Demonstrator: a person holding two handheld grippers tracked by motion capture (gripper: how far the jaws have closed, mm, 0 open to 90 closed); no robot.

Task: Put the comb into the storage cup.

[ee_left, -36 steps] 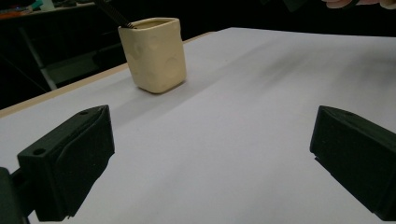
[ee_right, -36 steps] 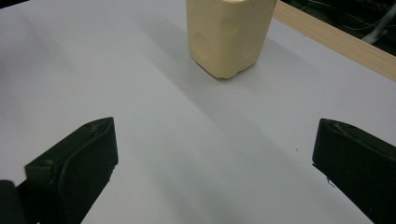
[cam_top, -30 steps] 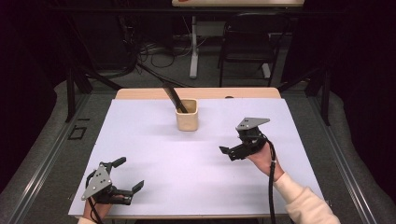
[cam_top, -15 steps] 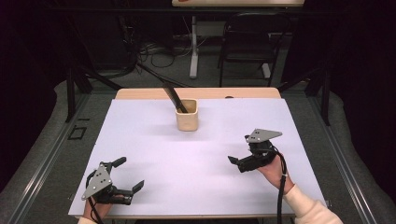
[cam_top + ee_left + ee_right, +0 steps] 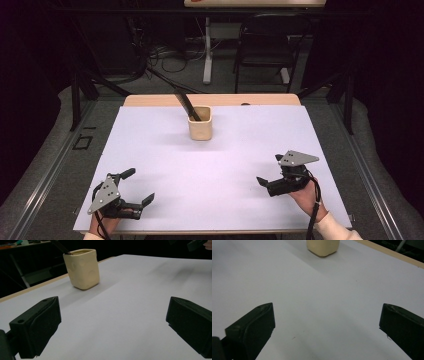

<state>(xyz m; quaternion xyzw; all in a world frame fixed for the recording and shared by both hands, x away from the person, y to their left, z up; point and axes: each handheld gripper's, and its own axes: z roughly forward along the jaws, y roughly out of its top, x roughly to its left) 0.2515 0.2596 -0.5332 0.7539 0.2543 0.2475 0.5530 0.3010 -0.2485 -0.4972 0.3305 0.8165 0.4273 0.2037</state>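
- No brand, label or readable writing showed on anything in view.
- A cream cup [image 5: 200, 123] stood upright on the white table [image 5: 250, 145], toward twelve o'clock of the sheet's middle, well apart from both grippers.
- A black stick-like tool [image 5: 186, 104] stood in the cup, leaning out over its rim toward eleven o'clock; what kind of tool it was could not be told.
- The left gripper [image 5: 135, 189] rested near the table's front edge at about seven o'clock, held by a hand; its jaws were spread wide with nothing between them.
- In the left gripper view the cup [image 5: 82, 268] sat ahead at about eleven o'clock, with the tool's dark end [image 5: 60, 246] poking from its mouth.
- The right gripper [image 5: 264, 184] lay at about four o'clock, held by the person's right hand [image 5: 306, 195]; its jaws were also spread wide and held nothing.
- In the right gripper view the cup's base [image 5: 323, 247] showed at twelve o'clock, bare table between the jaws.
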